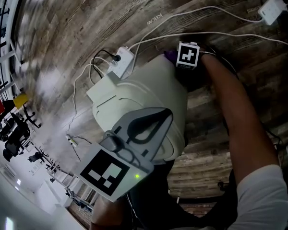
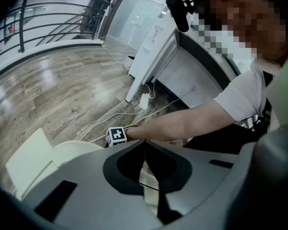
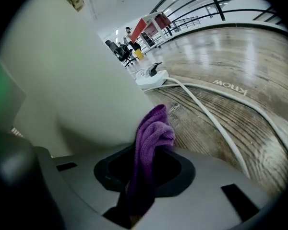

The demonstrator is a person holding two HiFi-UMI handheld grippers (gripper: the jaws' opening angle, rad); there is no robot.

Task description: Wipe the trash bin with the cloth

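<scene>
The right gripper (image 3: 145,159) is clamped on the purple cloth (image 3: 153,133) beside the white trash bin (image 3: 77,80) (left of frame). The left gripper (image 2: 144,150) is closed on nothing.

There's the trash bin (image 1: 151,87), cream-white plastic with a smooth, rounded top and the lid down, standing on the wood-plank floor. And the cloth (image 3: 152,137): purple, fluffy terry, bunched into a narrow fold and pinched in the right gripper (image 3: 143,178). Its loose end pokes up right against the bin's pale side wall, low down near the floor.
</scene>
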